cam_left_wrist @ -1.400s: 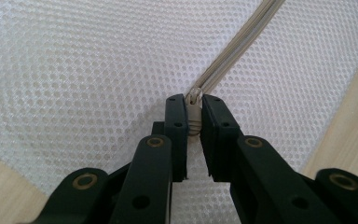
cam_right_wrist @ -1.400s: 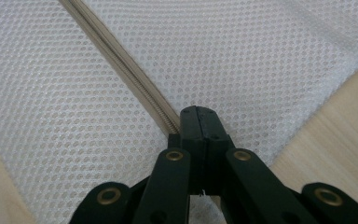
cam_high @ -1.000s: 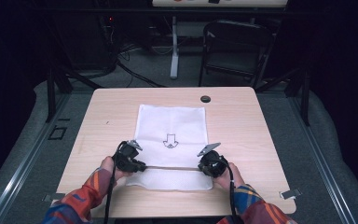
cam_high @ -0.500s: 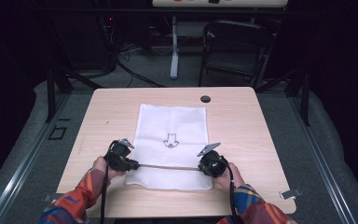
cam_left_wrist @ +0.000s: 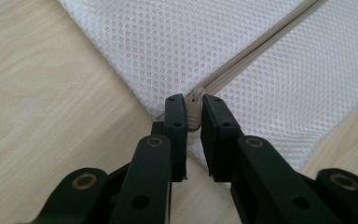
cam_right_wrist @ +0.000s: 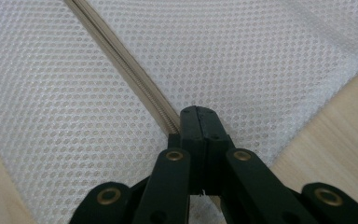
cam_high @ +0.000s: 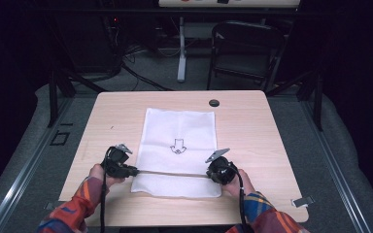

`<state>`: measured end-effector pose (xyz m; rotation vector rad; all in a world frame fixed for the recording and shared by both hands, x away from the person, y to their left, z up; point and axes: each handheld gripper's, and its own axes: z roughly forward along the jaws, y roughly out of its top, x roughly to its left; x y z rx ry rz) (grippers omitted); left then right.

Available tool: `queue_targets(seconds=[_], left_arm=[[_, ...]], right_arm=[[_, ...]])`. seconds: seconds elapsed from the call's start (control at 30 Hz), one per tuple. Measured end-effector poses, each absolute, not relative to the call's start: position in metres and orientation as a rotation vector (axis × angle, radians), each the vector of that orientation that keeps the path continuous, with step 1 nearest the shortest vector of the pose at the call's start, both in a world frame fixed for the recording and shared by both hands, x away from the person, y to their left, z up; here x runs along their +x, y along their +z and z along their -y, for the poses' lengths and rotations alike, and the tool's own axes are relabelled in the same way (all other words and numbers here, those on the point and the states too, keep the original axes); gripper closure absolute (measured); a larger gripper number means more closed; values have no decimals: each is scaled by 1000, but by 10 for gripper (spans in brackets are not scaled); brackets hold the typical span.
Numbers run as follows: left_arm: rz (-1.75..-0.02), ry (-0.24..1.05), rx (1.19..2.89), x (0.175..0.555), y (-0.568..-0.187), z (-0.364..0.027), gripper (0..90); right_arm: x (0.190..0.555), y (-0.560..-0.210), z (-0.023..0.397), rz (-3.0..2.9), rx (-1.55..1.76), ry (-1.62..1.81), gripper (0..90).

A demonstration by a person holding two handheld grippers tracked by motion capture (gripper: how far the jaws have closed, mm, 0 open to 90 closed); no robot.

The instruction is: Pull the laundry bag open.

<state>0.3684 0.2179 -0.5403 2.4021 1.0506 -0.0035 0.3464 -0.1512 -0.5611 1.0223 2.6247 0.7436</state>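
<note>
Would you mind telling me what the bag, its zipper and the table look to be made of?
Bag: white synthetic mesh, judging by the fine regular holes. Zipper: beige, matte, probably plastic coil on fabric tape. Table: pale wood-grain top, smooth, possibly laminate.

The high view looks forward and down from above the near edge of the tabletop (cam_high: 252, 116). Each gripper view rides close behind its own claw, facing the white mesh bag (cam_high: 179, 131), whose beige zipper (cam_left_wrist: 256, 51) all three views share.
</note>
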Motion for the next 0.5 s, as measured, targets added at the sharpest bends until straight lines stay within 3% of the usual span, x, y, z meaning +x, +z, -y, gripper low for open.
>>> queue_targets(seconds=[0.5], left_arm=[[-1119,24,2412,368,-543,-234,804]], right_arm=[[347,-562,153,-2626,1038,760,900]])
